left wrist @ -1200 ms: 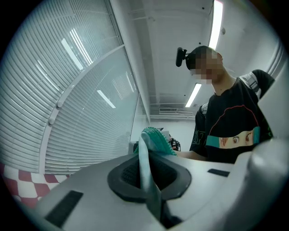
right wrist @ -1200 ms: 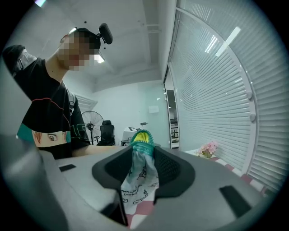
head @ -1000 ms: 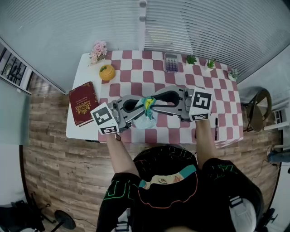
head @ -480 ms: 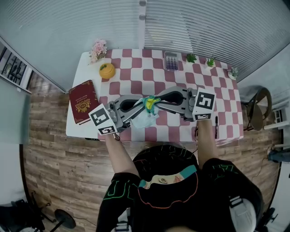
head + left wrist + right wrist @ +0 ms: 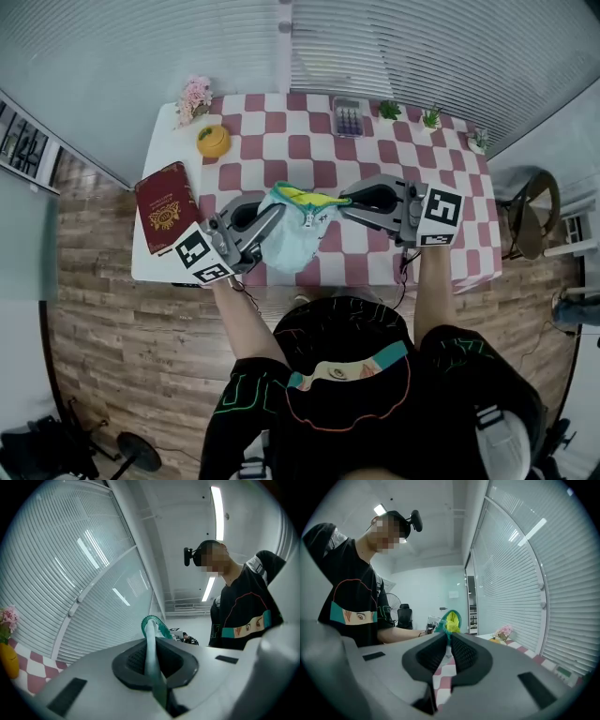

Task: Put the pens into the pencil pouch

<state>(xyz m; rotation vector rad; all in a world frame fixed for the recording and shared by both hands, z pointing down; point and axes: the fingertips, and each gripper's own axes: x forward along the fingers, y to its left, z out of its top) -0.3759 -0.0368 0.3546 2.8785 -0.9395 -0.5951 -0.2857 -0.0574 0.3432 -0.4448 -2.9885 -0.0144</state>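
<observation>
Head view: caught pouch [image 5: 292, 239] slung between both grippers, lifted off table [image 5: 375, 155], over its near edge. Gripped pouch's left rim with left gripper [image 5: 276, 212], jaws fully together on fabric; confirmed in left gripper view by a teal strip squeezed flat between the pads. Gripped pouch's right rim with right gripper [image 5: 343, 199]; had just been closing those jaws, now narrow, with green-yellow zip edge nipped between the pad tips in right gripper view.

Held zip mouth stretched roughly left-right between the two tips, long axis along that line, opening facing up, body sagging below toward the person.

Found no pen in any view: nothing pen-like left of, right of or beyond pouch. Possibly hidden under an arm or gripper body; could not tell. Spotted book [image 5: 164, 194] well left of pouch and calculator [image 5: 348, 117] well beyond it, neither in play.

Judged pouch opened and presented, no pen loaded yet. Reckoned next move hinged on the mouth axis: with both tools tied up on pouch, would need one side released to fetch a pen, then feed it tip-first down through the mouth. Could not call the nearer hand without pens located. Flagged risk of mouth collapsing once held from one side only.
</observation>
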